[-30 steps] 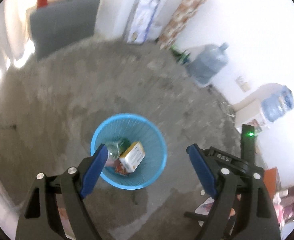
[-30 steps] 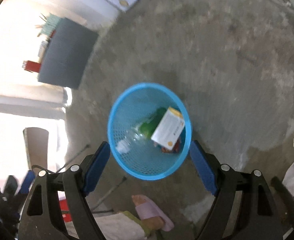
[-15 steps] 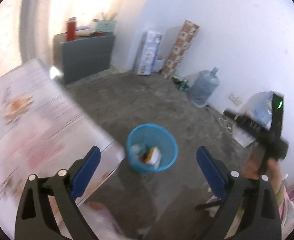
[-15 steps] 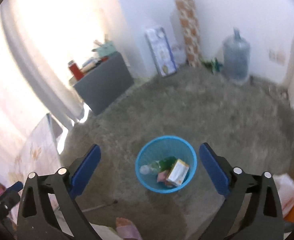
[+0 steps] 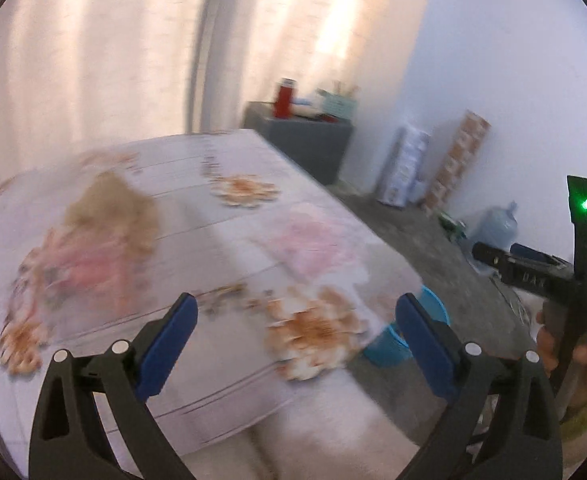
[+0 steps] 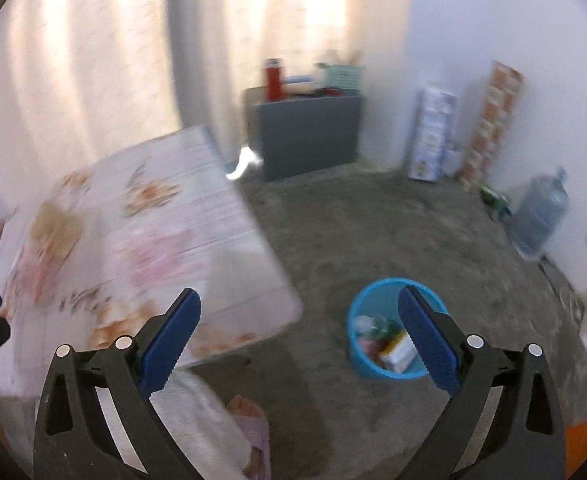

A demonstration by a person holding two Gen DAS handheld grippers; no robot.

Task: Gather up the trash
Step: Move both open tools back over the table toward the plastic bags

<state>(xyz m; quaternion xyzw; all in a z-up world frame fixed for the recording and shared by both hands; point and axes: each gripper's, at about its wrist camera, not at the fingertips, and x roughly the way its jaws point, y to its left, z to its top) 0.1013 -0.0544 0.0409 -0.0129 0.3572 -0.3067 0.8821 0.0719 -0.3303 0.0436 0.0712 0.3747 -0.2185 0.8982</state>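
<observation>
Blurred table (image 5: pixel 221 240) hides most of bin (image 5: pixel 437 312).

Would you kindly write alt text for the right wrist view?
Open blue-padded black tongs hang empty above a grey concrete floor, framing a round blue mesh bin holding trash. A floral-clothed table stands left.

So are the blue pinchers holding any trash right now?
No. The left gripper and right gripper are both wide open with nothing between their blue pads. The trash lies in the round blue mesh bin on the floor.
</observation>
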